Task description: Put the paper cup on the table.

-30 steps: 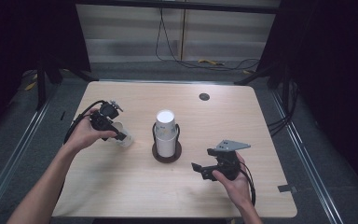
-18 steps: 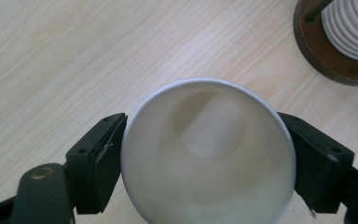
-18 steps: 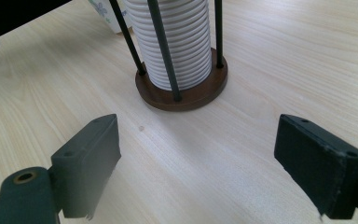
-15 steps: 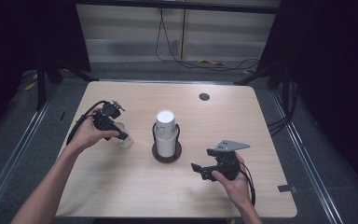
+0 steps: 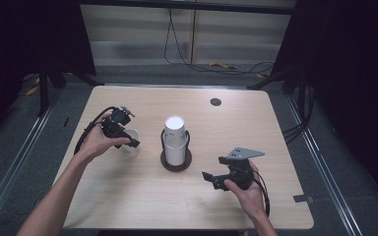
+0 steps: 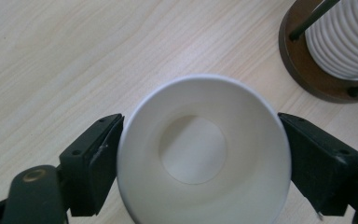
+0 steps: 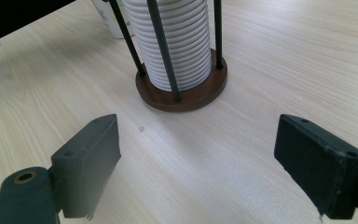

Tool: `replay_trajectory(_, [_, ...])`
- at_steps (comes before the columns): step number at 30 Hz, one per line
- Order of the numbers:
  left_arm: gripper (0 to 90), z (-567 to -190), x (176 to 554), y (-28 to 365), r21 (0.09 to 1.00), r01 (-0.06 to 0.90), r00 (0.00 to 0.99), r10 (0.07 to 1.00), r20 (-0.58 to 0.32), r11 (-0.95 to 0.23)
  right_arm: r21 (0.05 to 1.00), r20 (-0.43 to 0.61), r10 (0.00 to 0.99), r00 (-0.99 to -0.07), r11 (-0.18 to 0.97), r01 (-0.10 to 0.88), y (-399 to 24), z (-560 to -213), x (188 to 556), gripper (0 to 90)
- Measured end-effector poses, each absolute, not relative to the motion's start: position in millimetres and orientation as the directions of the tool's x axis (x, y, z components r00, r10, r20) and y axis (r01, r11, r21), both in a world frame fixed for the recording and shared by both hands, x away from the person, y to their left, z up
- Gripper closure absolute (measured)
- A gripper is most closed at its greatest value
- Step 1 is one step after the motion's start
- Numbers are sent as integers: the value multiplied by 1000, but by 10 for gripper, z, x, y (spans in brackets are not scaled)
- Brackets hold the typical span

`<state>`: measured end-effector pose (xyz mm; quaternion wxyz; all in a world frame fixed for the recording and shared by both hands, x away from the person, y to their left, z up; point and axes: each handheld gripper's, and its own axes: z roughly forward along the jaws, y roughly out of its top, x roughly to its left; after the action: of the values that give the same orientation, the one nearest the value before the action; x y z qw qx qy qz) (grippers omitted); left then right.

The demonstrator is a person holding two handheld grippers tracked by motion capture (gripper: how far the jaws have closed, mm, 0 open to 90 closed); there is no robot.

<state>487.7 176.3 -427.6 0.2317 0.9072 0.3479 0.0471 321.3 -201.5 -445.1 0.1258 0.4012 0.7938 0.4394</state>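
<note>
Left claw [image 6: 200, 154] straddles a single white paper cup [image 6: 204, 158] standing upright, mouth up, on the counter [image 5: 128, 196]; jaws sit at both sides of the rim, contact on the left side, can't confirm on the right. Cup is just left of the cup stack [image 5: 175, 140] in its wooden-base wire holder [image 7: 182, 93] at counter centre. Right claw [image 7: 205, 163] wide open, nothing in it, aimed at the holder from nearby.
</note>
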Motion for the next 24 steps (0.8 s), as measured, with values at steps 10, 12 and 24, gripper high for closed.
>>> replay_trajectory(10, [175,-4270,4866,1822,504,596,759,643,-101,-625,798,154,747,-646,291,527,-2013,-4451,3214,141])
replay_trajectory(12, [175,-4271,4853,1836,524,591,759,643,-103,-613,798,154,749,-645,291,528,-2012,-4451,3213,141])
replay_trajectory(24, [168,-4200,4771,1939,666,543,739,667,-91,-511,799,159,749,-644,286,530,-2025,-4446,3210,141])
